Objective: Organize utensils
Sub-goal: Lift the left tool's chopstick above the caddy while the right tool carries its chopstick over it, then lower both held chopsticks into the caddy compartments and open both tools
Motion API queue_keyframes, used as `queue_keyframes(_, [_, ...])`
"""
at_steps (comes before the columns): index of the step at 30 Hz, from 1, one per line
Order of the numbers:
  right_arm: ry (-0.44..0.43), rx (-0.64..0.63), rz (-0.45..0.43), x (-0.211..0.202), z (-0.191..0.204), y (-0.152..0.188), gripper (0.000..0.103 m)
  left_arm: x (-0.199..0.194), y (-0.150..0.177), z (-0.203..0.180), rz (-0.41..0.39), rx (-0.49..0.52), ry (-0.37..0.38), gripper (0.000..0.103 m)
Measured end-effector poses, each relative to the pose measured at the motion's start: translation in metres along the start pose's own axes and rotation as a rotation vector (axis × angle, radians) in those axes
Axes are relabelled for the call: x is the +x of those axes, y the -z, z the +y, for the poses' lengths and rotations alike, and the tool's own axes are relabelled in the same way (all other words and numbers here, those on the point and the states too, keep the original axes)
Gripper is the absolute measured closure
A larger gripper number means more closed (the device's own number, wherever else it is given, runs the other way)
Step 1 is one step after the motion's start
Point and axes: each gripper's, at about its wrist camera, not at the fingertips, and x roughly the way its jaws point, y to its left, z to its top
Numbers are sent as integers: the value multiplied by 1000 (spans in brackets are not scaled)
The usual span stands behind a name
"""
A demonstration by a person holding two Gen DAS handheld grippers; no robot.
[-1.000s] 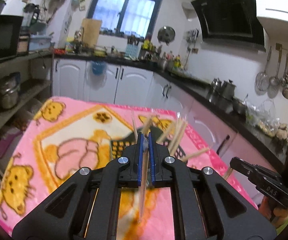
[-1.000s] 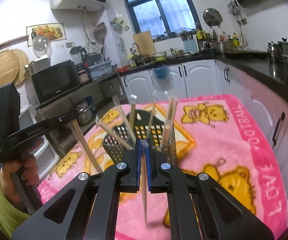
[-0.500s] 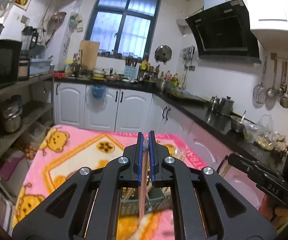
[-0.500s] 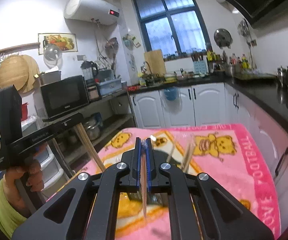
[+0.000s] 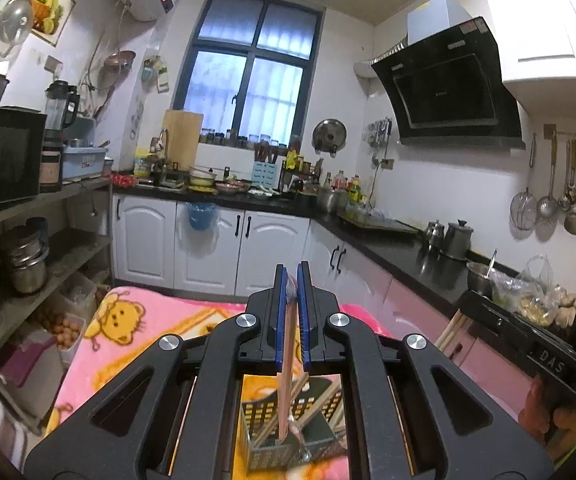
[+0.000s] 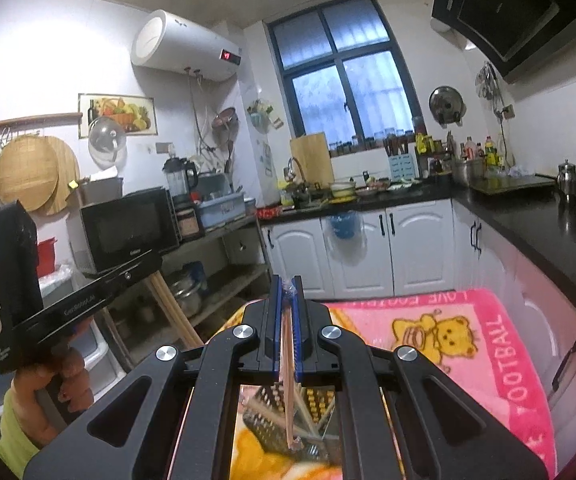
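My left gripper (image 5: 292,280) is shut on thin wooden chopsticks (image 5: 286,392) that hang down between its blue pads. Their lower tips hover over a black mesh utensil basket (image 5: 264,440), which holds several more chopsticks and stands on the pink blanket. My right gripper (image 6: 286,285) is likewise shut on wooden chopsticks (image 6: 287,400) above the same basket (image 6: 260,424). In the left wrist view, the right gripper (image 5: 528,348) shows at the right edge. In the right wrist view, the left gripper (image 6: 80,300) is at the left, held by a hand, with its chopsticks (image 6: 172,316) slanting down.
A pink cartoon blanket (image 6: 468,344) covers the table. A dark countertop (image 5: 400,256) with pots runs along the right, and white cabinets (image 5: 208,244) stand ahead. On the left are open metal shelves (image 5: 28,248) with pots and a microwave (image 6: 128,228).
Both grippers have risen with their chopsticks still gripped. The basket has slid from ahead of the jaws to underneath them, and the views now look out level across the kitchen.
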Motion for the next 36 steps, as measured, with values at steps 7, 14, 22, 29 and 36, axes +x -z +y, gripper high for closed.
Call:
queue_keyframes(7, [29,1,-16,13,-7,-9,98,12,-5,-4,-37,35,-36,100])
queue_keyframes(14, [34,18,-8,30,-11,-6,98,34,8,-1,-3,28,-44,100])
queue_keyframes(22, [53,-26,16,53,-6,13,98,53,29,5,39,16,-39,100])
queue_keyframes(29, [62,-40,61,72,-6,35,98,70,53,4,94,31,-34,100])
queue_keyframes(36, [74,-33,117,88,-11,60,98,79,74,10,134,24,-32,100])
